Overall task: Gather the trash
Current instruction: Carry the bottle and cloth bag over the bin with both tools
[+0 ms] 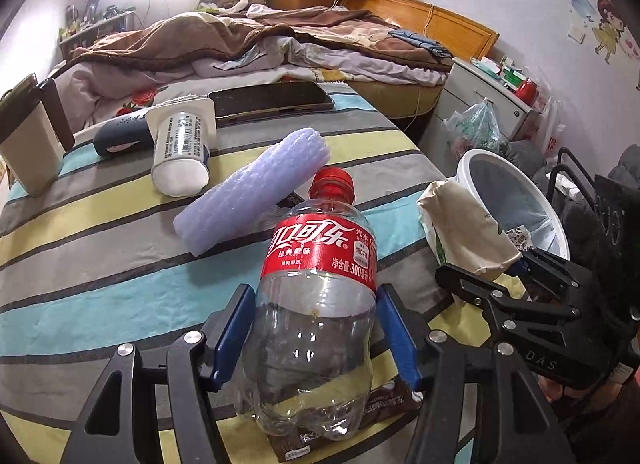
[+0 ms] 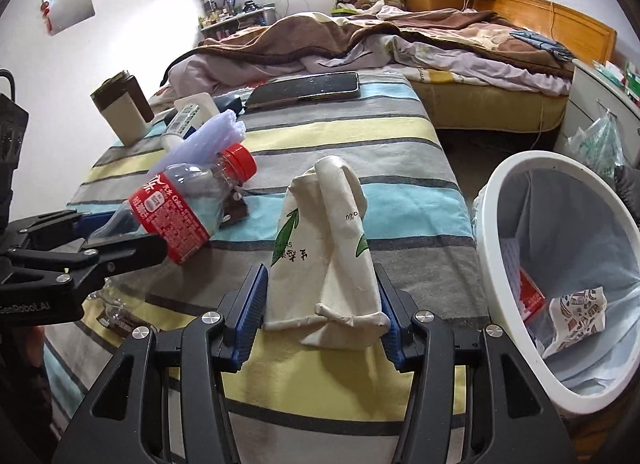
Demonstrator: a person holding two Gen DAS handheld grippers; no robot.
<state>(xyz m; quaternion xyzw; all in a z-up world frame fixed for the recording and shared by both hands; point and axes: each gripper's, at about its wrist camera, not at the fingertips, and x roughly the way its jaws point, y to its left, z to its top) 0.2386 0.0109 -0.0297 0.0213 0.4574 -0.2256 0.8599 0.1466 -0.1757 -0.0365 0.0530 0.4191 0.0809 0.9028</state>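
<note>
My left gripper [image 1: 316, 328] is shut on an empty clear cola bottle [image 1: 316, 304] with a red label and cap, held above the striped tablecloth [image 1: 100, 264]. The bottle also shows in the right wrist view [image 2: 176, 211]. My right gripper [image 2: 320, 312] is shut on a crumpled cream paper bag [image 2: 328, 252] with green print, also seen in the left wrist view [image 1: 464, 227]. A white trash bin [image 2: 496, 248] with a pale liner stands right of the table and holds wrappers. A brown wrapper [image 1: 388, 404] lies under the bottle.
On the table lie a lilac foam roll [image 1: 256, 191], a white tube [image 1: 180, 147], a dark case [image 1: 120, 137], a phone [image 1: 272, 99] and a beige box [image 1: 28, 151]. An unmade bed [image 2: 400, 39] stands behind, a white nightstand [image 1: 484, 99] at the right.
</note>
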